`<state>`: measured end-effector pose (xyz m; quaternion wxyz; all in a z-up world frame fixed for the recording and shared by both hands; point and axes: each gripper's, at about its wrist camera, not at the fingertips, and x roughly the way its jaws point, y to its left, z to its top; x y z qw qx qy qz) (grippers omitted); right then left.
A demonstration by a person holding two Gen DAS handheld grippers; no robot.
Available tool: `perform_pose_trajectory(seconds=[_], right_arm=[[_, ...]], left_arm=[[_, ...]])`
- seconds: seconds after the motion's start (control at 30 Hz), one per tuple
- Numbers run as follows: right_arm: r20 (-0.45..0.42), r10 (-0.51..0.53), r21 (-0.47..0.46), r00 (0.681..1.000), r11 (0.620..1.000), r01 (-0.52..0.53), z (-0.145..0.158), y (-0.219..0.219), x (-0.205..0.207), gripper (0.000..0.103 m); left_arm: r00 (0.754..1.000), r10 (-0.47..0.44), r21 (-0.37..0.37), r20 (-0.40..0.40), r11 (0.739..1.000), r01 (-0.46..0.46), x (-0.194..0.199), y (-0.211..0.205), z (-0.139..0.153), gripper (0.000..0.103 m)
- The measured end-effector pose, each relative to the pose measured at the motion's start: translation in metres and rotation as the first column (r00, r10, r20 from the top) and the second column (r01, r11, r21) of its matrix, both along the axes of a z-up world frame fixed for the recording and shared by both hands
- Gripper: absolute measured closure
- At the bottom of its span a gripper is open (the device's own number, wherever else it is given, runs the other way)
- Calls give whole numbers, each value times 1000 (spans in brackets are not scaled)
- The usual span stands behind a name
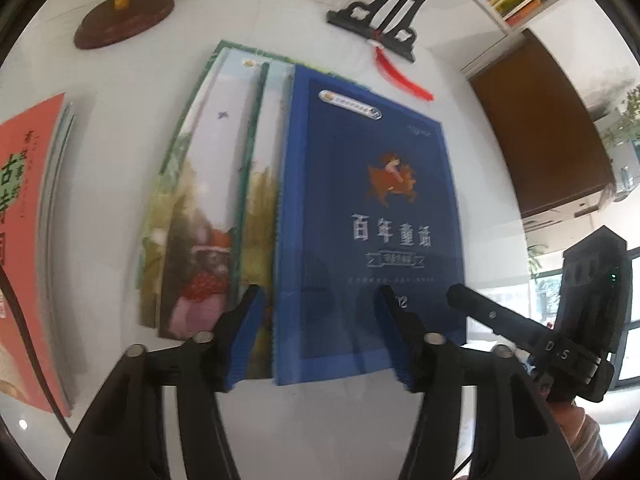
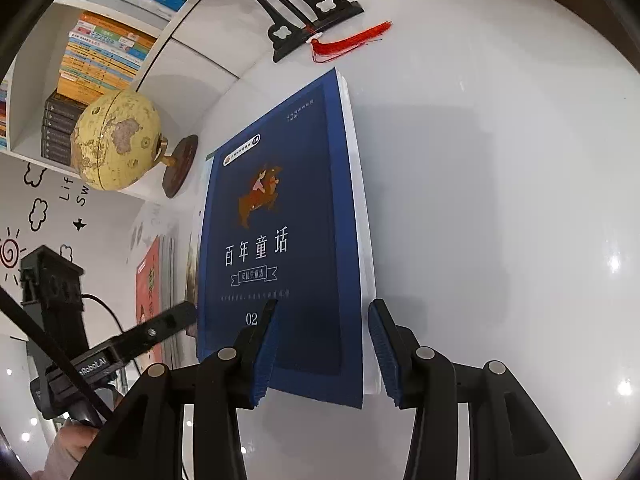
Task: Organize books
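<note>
The dark blue hardcover storybook (image 2: 288, 240) lies flat atop 2 picture books (image 1: 208, 200) on the white table (image 2: 500, 200). Both the left gripper (image 1: 320, 332) and right gripper (image 2: 324, 352) gape empty. Stiff, fairly heavy, probably slick; best pinched at its near edge.

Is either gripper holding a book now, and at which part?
Nothing is held. The left gripper and the right gripper are both open above the near edge of the blue book, not pressing it.

white table (image 1: 472, 92) bears a fanned book stack (image 1: 248, 200), red book (image 1: 28, 220), globe (image 2: 120, 140), black stand (image 1: 376, 28).
</note>
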<state>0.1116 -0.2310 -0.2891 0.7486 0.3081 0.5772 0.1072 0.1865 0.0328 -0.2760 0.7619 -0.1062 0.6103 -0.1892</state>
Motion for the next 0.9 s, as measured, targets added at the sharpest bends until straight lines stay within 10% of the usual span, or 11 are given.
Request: perform_pose_trajectory(seconds=[0.5, 0.77, 0.9], right_arm=[[63, 255, -81, 965, 965, -250, 29, 45, -24, 87], [-83, 189, 24, 978, 982, -188, 20, 11, -58, 83], [-69, 49, -11, 996, 999, -50, 21, -33, -58, 58]], left_arm=[[993, -119, -39, -3, 992, 119, -42, -31, 6, 38], [997, -74, 14, -6, 997, 74, -37, -14, 8, 36], [999, -45, 7, -13, 999, 45, -22, -12, 7, 36]])
